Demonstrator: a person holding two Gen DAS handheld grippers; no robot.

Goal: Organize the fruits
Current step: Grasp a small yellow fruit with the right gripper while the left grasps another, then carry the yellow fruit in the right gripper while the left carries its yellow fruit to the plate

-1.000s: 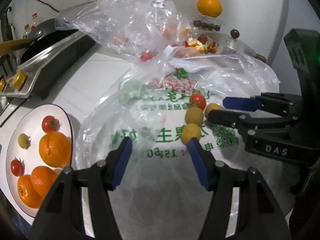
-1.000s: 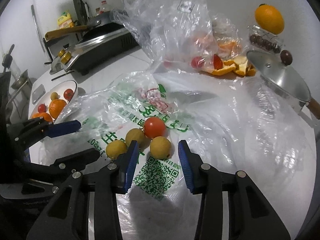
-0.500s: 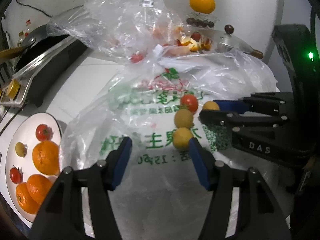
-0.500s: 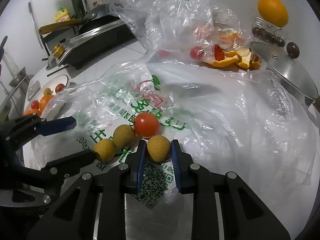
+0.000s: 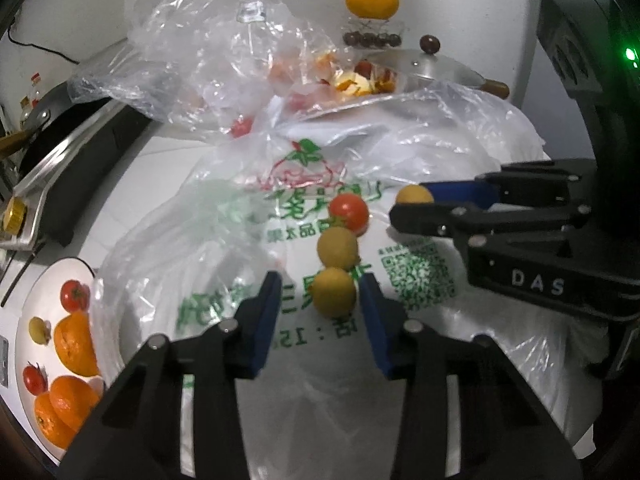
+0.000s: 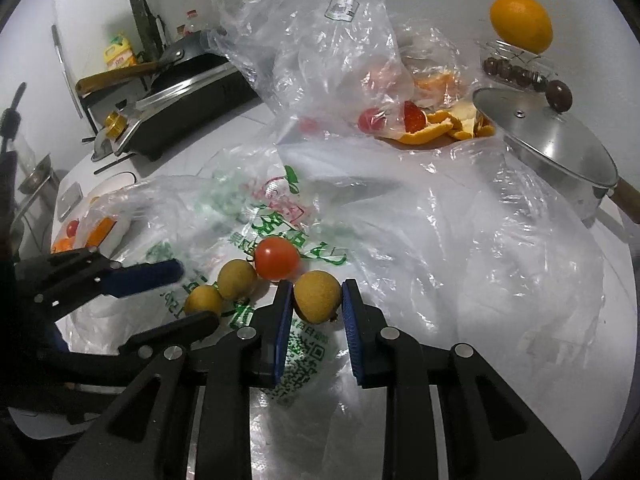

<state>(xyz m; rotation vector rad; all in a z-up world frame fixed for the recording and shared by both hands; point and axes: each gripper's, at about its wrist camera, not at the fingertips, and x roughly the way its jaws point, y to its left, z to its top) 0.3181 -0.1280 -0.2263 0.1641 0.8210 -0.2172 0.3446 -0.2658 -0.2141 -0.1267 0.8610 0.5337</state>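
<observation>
Fruits mid-sort: our right gripper (image 6: 314,307) clamps a small round yellow fruit (image 6: 317,296) on the printed plastic bag (image 6: 280,216). Our left gripper (image 5: 320,302), jaws spread, straddles another yellow fruit (image 5: 334,292). Next, likely, the white plate (image 5: 44,296).

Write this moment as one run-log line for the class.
right tongs: shut on yellow fruit | left tongs: open around another yellow fruit | tomato: on printed bag | plate: holds oranges

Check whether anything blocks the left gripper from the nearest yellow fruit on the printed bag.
Nothing visible does. The left gripper is open, and the nearest yellow fruit already sits between its blue pads on the printed bag.
</observation>
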